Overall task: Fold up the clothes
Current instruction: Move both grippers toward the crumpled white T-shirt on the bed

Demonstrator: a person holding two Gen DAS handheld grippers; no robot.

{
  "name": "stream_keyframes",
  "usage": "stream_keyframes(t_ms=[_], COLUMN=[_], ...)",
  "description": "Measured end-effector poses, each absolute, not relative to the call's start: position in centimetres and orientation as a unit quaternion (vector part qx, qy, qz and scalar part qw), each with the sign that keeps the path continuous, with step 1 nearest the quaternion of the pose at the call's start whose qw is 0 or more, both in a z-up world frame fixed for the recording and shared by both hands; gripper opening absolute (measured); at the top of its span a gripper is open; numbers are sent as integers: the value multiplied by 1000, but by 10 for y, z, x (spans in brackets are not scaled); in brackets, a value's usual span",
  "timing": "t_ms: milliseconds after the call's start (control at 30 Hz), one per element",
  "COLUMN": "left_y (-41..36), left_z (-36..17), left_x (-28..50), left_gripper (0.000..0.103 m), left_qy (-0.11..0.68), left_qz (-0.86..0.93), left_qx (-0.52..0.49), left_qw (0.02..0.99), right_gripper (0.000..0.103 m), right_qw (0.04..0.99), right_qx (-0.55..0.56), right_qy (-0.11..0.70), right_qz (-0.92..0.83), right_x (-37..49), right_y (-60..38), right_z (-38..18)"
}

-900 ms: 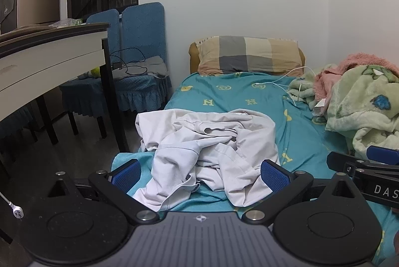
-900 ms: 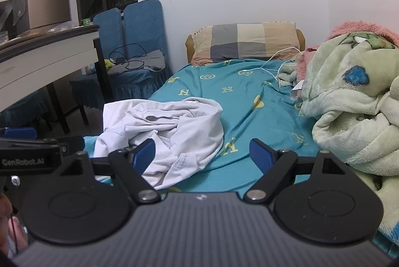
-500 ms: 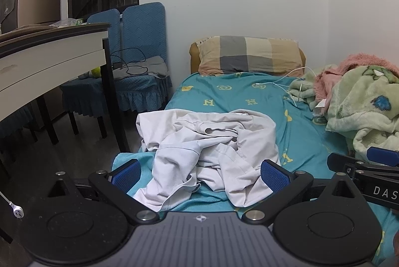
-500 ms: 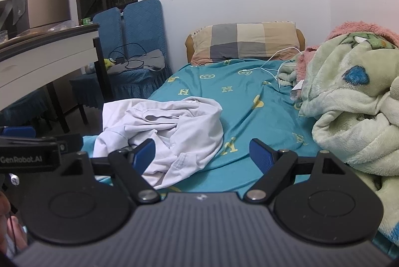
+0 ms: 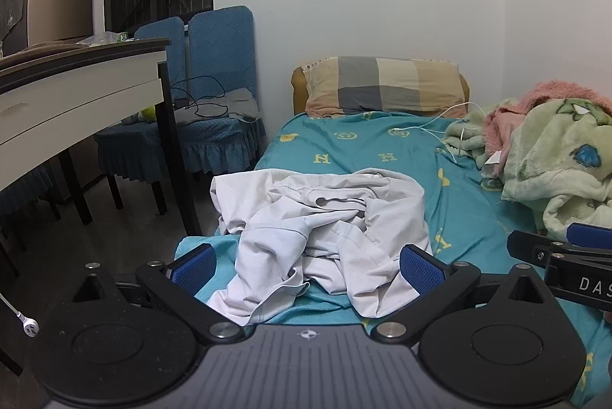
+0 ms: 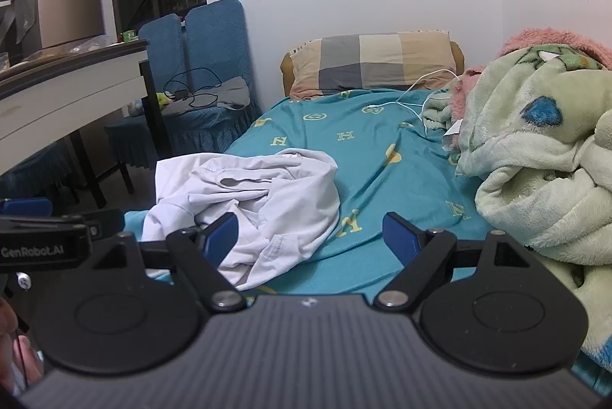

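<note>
A crumpled white garment (image 5: pixel 325 225) lies in a heap on the teal bed sheet (image 5: pixel 363 149) near the bed's foot. It also shows in the right wrist view (image 6: pixel 252 202), left of centre. My left gripper (image 5: pixel 306 267) is open and empty, held just above the garment's near edge. My right gripper (image 6: pixel 310 237) is open and empty, to the right of the garment over the sheet. The right gripper's side (image 5: pixel 566 263) shows at the right of the left wrist view. The left gripper's side (image 6: pixel 42 241) shows at the left of the right wrist view.
A green and pink blanket pile (image 6: pixel 543 156) fills the bed's right side. A checked pillow (image 5: pixel 382 84) and a white cable (image 5: pixel 432 124) lie at the head. A white desk (image 5: pixel 76 95) and blue chairs (image 5: pixel 218 84) stand to the left.
</note>
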State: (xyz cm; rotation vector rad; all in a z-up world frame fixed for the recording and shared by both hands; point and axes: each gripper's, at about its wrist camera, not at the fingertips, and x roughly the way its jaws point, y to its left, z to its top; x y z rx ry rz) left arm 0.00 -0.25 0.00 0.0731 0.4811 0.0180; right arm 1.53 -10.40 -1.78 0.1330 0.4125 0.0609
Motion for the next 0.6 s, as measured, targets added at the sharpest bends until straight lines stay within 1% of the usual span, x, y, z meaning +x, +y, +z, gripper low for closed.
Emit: stream_keyframes(t_ms=[267, 600], left_y=[-2, 4], left_z=[-3, -4], left_x=[1, 1], left_gripper=[103, 103], left_qy=[243, 248], left_qz=[7, -9], left_qx=[42, 20], left_qw=[969, 969], right_gripper=[84, 84], right_qw=[976, 977], right_qx=[69, 74], right_qy=[204, 196], right_qz=[31, 30], right_x=[15, 14], right_y=[-105, -108], right_z=[-17, -14])
